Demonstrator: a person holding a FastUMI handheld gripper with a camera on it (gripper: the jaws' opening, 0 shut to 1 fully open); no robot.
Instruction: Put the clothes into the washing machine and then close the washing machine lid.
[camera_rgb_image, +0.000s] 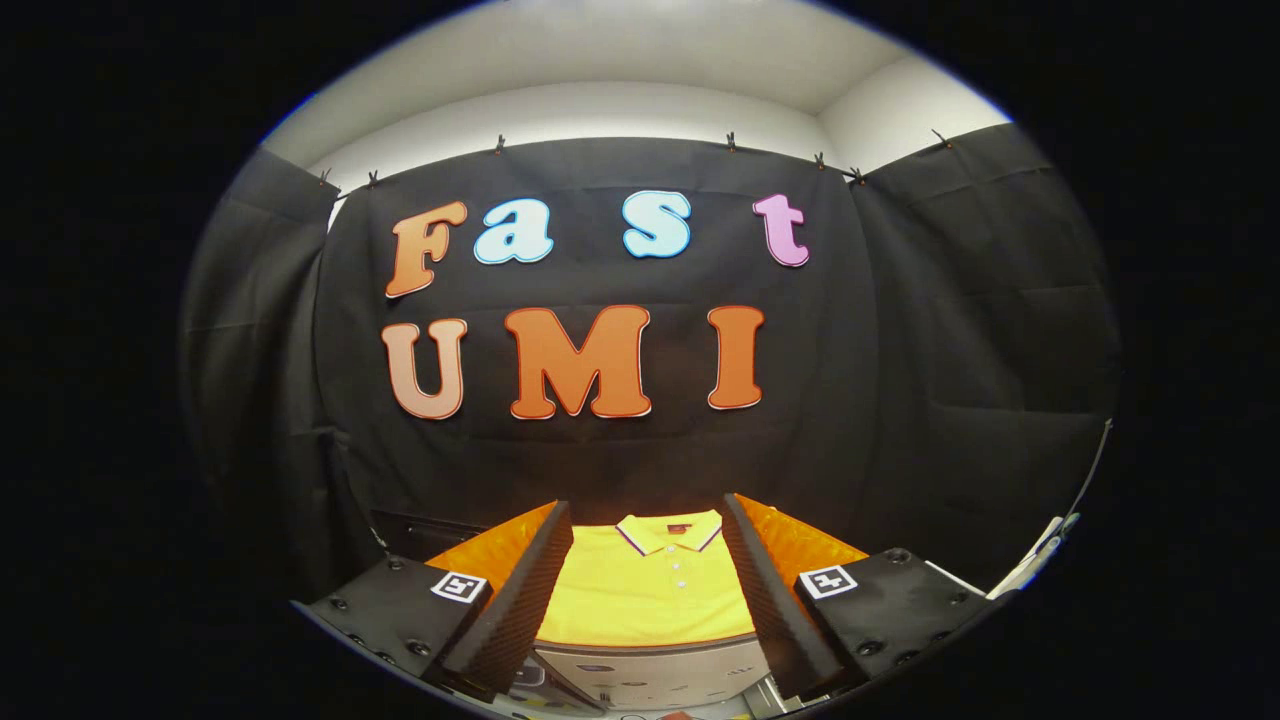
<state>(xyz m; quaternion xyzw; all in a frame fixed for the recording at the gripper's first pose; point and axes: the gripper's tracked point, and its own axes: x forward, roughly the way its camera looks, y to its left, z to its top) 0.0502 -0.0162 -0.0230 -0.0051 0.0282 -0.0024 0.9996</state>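
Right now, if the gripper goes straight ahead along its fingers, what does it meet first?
Probably the folded yellow polo shirt, seen between the open gripper's fingers on an orange surface; depth is unclear.

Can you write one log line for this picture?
gripper: open, holding nothing | yellow polo shirt: lying flat ahead, between fingers | step: not grabbed yet

black cloth wall (900, 350), white ceiling (650, 60)
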